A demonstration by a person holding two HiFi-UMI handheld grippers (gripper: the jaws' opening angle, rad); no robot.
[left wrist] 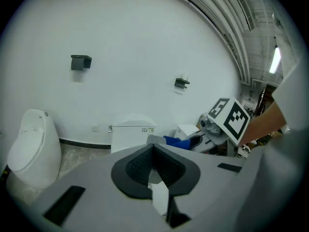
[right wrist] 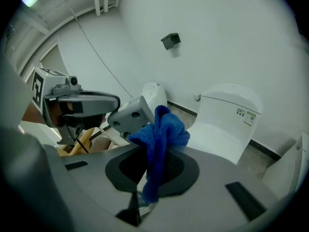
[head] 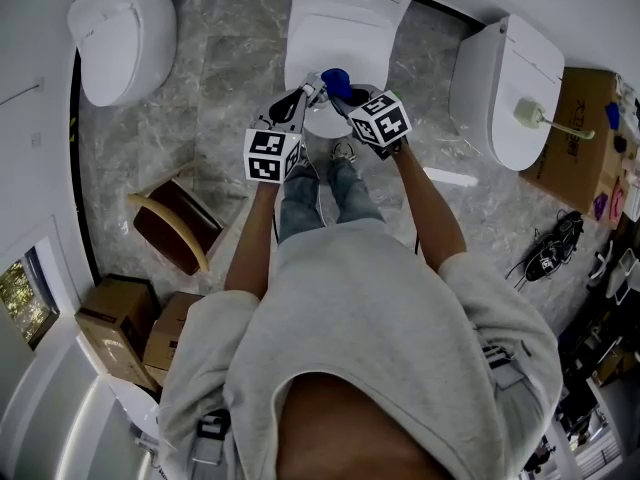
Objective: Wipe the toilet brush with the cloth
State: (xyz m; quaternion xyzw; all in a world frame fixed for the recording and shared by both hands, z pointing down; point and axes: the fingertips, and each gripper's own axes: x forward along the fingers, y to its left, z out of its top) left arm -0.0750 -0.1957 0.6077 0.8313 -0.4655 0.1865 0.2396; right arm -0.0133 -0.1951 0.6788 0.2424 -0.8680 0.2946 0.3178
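In the head view my two grippers meet tip to tip over the front of the middle toilet [head: 340, 18]. My right gripper [head: 342, 94] is shut on a blue cloth [head: 335, 80]. In the right gripper view the cloth [right wrist: 161, 129] bunches above the jaws [right wrist: 157, 151] and hangs down between them. My left gripper [head: 310, 90] is just left of the cloth, and its jaws [left wrist: 153, 146] are shut with nothing seen between them. A cream-headed toilet brush [head: 532, 116] lies on the right toilet's lid [head: 500, 88], far from both grippers.
A third white toilet [head: 125, 33] stands at the left. A brown seat with a yellow rim [head: 175, 223] and cardboard boxes [head: 115, 318] lie on the floor at the left. Another box [head: 585, 118] and black shoes [head: 545, 248] are at the right.
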